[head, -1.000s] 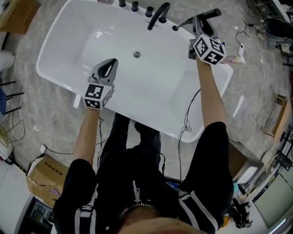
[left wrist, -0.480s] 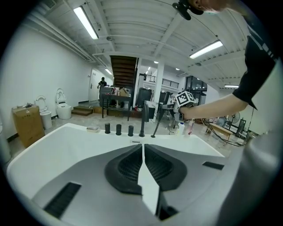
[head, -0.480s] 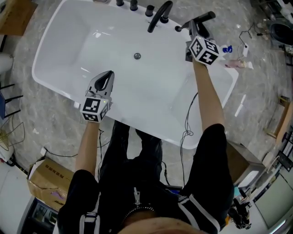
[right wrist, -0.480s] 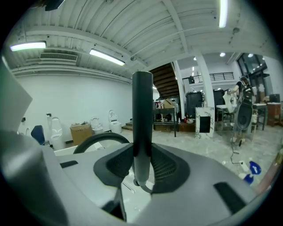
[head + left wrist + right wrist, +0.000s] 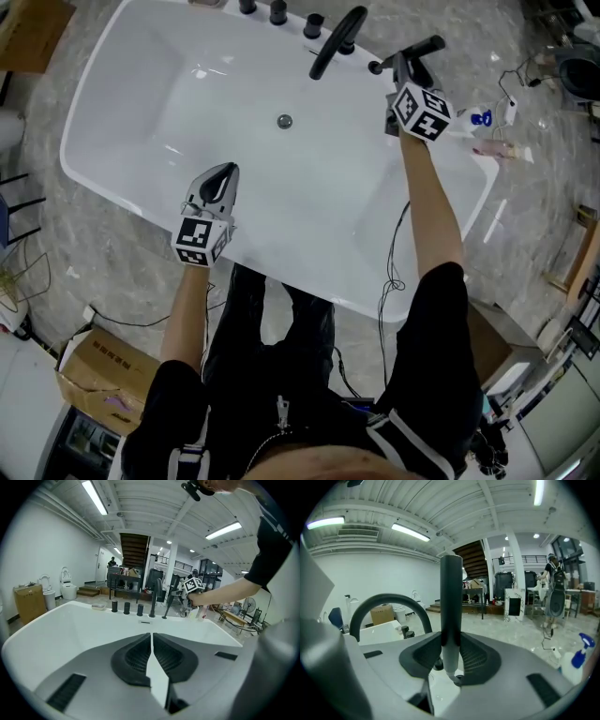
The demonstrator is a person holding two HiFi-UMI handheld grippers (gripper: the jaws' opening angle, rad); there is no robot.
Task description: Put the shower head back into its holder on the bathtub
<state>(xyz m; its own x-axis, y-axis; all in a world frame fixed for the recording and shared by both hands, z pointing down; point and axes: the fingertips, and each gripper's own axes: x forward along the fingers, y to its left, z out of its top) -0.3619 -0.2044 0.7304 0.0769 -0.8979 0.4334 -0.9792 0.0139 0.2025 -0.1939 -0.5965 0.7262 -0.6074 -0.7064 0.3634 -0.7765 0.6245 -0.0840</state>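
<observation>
— What did the shower head look like?

— A slim dark rod with a paler grey lower end. In the right gripper view it stood upright. In the head view it slanted over the far right corner of the bathtub, just beside the black arched spout.

— Was it held?

— Yes. The right hand-held gripper was clamped on it, pads pressed against both sides of the rod. I could not tell whether its lower end sat in a holder.

— And the other one?

— The left hand-held gripper had its jaws together with nothing between them. It was poised over the near side of the tub, well apart from the fittings.

— How many of each thing?

— One shower head and one spout. Three black knobs stood in a row on the far rim, and there was one drain in the basin. One spray bottle with a blue top stood just beside the tub's right end. Two cardboard boxes lay on the left side of the floor.

— The surface and the room?

— The tub was plain glossy white and stood free on a grey marbled floor. Around it was a big open hall with white walls. The ribbed ceiling carried strip lights, and a dark staircase rose at the back.
</observation>
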